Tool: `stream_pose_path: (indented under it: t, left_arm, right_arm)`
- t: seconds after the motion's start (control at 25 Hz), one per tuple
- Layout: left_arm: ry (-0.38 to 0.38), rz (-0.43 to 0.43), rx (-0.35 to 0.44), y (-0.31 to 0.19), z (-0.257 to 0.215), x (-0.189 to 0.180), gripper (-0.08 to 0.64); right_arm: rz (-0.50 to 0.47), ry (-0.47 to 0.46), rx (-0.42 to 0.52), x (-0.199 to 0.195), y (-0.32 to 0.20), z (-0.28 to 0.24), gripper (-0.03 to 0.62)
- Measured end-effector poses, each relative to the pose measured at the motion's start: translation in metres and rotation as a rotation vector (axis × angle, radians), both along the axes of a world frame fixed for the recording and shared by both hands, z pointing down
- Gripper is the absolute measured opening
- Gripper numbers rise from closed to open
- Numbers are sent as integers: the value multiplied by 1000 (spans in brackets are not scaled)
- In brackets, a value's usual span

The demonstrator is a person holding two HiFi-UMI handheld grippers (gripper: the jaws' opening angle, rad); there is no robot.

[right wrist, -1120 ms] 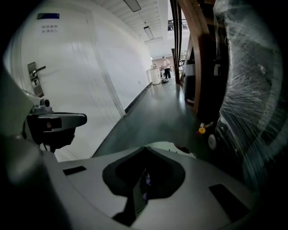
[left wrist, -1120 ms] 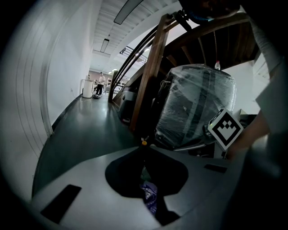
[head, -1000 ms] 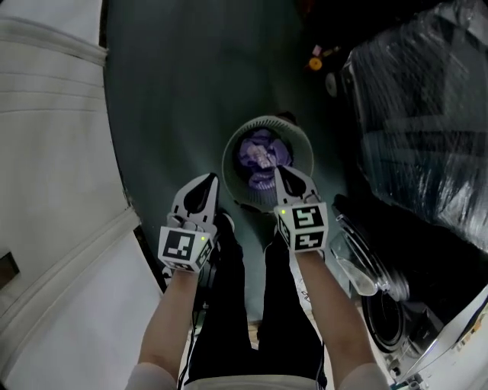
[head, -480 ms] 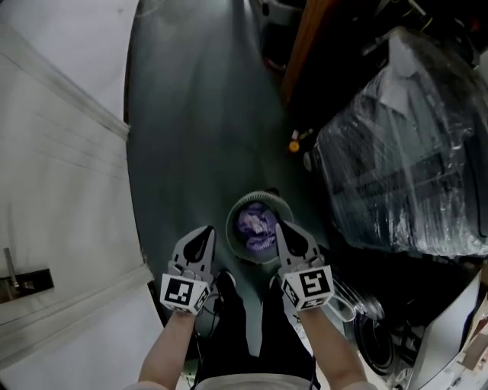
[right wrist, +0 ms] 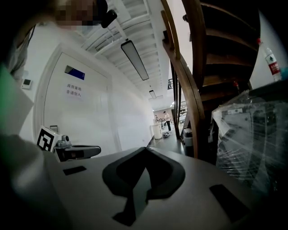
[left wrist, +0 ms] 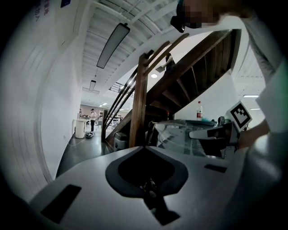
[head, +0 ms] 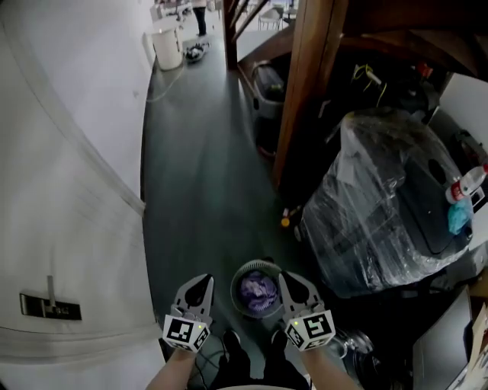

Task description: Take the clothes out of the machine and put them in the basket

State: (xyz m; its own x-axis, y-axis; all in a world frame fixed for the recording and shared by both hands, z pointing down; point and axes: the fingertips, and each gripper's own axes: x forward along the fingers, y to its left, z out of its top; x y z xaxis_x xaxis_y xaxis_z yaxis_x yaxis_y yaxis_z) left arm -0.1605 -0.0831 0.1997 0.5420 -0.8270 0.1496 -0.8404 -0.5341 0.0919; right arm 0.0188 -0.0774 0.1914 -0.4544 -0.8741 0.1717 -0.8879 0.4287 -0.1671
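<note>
In the head view a round white basket (head: 238, 280) stands on the dark floor far below, with purple clothes (head: 258, 291) inside it. My left gripper (head: 205, 279) and right gripper (head: 284, 277) are held side by side, high above the basket, one at each side of it. Both are shut and empty. In the left gripper view the left gripper (left wrist: 144, 147) has its jaws closed tip to tip and points level down a hallway. The right gripper (right wrist: 146, 148) looks the same in the right gripper view. The washing machine's open door (head: 348, 343) glints at the lower right.
A large plastic-wrapped object (head: 381, 198) stands to the right with a bottle (head: 465, 183) on top. A wooden stair post (head: 305, 91) rises ahead. A white wall (head: 69, 190) runs along the left. Far down the hallway are a white bin (head: 168, 47) and a person (head: 200, 15).
Both grippers have risen a long way, still shut and empty. The head view has tilted up to show the hallway, and the basket looks smaller and lower.
</note>
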Motion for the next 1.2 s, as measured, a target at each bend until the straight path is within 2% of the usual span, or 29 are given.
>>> stream_pose_path:
  t: [0.24,0.56,0.68,0.88,1.2]
  left_arm:
    - [55,14,62,19,-68,7,21]
    - [87,13,80,53,-106,4,21]
    - [98,16,94,63,-118,3,21]
    - [107,75,143,78,-137,15,21]
    - [117,74,139,81,-143,21,21]
  right_arm:
    - [4,-3,49,9,22,-63,8]
    - [0,-43,71,1,61,-113,8]
    - [2,-55,77,1,74,-121,6]
    - [17,-49,76,3,81,-120,6]
    - [15,-55,93,-1,83,-127,6]
